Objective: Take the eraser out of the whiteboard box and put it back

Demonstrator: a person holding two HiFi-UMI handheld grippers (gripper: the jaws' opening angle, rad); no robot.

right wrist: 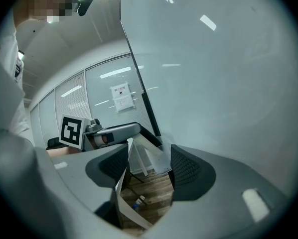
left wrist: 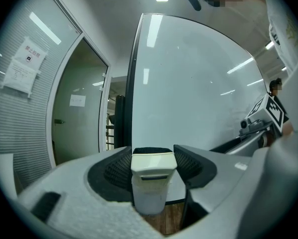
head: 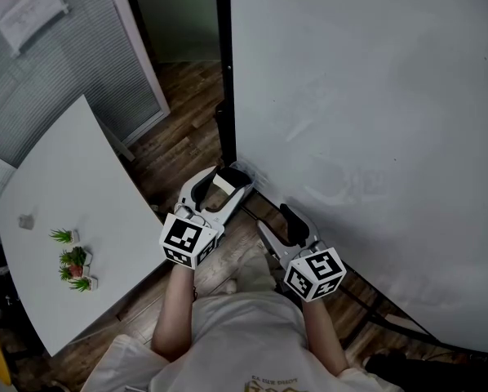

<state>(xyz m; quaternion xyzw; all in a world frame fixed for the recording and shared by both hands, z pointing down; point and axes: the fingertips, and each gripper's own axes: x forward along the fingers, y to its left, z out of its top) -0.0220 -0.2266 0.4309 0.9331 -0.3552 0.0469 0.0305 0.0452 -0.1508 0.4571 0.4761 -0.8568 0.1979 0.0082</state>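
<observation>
A cream eraser (left wrist: pixel 151 176) with a black felt face sits between the jaws of my left gripper (left wrist: pixel 153 158), and both pads press on it. In the head view the left gripper (head: pixel 226 178) holds the eraser (head: pixel 223 184) at the lower left corner of the whiteboard (head: pixel 366 121), beside the clear whiteboard box (head: pixel 246 174). My right gripper (head: pixel 271 216) is just right of it, near the board's bottom edge. In the right gripper view the transparent box (right wrist: pixel 154 158) fills the gap of the right gripper (right wrist: pixel 148 166), with its walls against both pads. A marker (right wrist: pixel 138 201) lies inside it.
A white table (head: pixel 73 186) with small green plants (head: pixel 73 260) stands at the left. Wooden floor (head: pixel 179 145) runs between the table and the board. The board's black post (head: pixel 224 72) rises at its left edge. A blinds-covered glass wall is behind.
</observation>
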